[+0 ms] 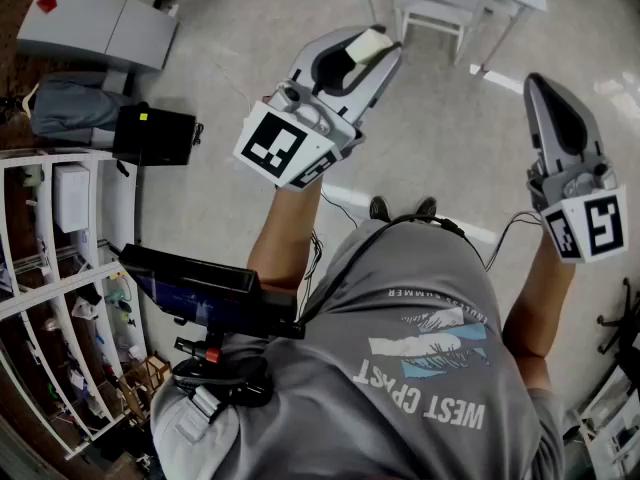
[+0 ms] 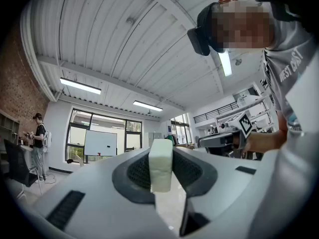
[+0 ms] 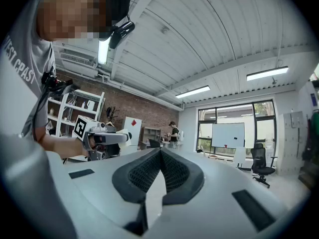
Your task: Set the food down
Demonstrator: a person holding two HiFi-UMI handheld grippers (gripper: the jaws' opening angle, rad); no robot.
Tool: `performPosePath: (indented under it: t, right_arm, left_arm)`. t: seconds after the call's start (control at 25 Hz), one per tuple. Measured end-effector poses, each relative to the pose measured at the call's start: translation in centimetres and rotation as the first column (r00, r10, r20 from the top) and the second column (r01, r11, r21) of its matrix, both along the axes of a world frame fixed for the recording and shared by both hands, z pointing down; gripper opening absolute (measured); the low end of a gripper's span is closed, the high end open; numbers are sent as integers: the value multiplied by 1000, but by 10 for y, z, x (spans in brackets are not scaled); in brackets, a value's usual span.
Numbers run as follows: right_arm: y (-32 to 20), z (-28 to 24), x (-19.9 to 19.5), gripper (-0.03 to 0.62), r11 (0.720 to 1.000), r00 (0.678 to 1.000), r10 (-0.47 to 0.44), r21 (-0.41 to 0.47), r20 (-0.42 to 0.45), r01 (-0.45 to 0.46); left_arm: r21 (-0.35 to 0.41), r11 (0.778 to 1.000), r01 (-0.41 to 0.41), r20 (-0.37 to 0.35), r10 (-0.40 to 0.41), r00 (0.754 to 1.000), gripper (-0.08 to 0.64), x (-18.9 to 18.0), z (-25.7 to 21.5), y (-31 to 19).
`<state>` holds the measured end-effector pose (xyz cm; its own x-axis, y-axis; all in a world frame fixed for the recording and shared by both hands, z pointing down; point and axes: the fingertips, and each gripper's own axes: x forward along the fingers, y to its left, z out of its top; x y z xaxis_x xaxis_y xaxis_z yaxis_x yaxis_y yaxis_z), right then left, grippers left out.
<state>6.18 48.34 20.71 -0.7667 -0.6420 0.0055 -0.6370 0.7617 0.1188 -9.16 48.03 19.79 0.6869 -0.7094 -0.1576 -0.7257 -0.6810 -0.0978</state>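
Observation:
A pale, cream-white block of food (image 2: pixel 161 164) is clamped between the dark ribbed pads of my left gripper (image 2: pixel 161 171). The head view has that left gripper (image 1: pixel 368 50) raised at upper middle, with the block (image 1: pixel 366 45) poking out at its tip. My right gripper (image 1: pixel 541 93) is held up at the right of the head view, its tips together. In the right gripper view the right gripper (image 3: pixel 160 156) has its pads meeting at the tip with nothing between them. Both grippers tilt upward, toward the ceiling.
Below me lies a light floor with white table legs (image 1: pixel 445 8) at the top. White shelving (image 1: pixel 60 298) stands at the left, beside a grey bag (image 1: pixel 70 108) and a black box (image 1: pixel 155 133). A person (image 2: pixel 39 143) stands far off by the windows.

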Motion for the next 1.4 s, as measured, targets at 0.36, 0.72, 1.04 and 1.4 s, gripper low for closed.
performPosePath:
  t: [0.36, 0.72, 1.04, 1.4]
  right_arm:
    - [-9, 1, 22, 8, 1000, 1000, -13, -7, 6, 13]
    - [-23, 0, 42, 11, 999, 997, -43, -9, 59, 43]
    - [-43, 3, 27, 11, 1000, 999, -21, -22, 50, 22]
    - [-78, 3, -13, 11, 999, 999, 27, -19, 37, -26]
  left_arm:
    - [-17, 1000, 0, 7, 0, 1000, 101, 25, 4, -9]
    - [-21, 1000, 12, 20, -11, 1000, 101, 52, 12, -21]
    - [-41, 999, -15, 18, 16, 1000, 101, 42, 16, -41]
    - [-37, 997, -70, 17, 71, 997, 101, 6, 15, -80]
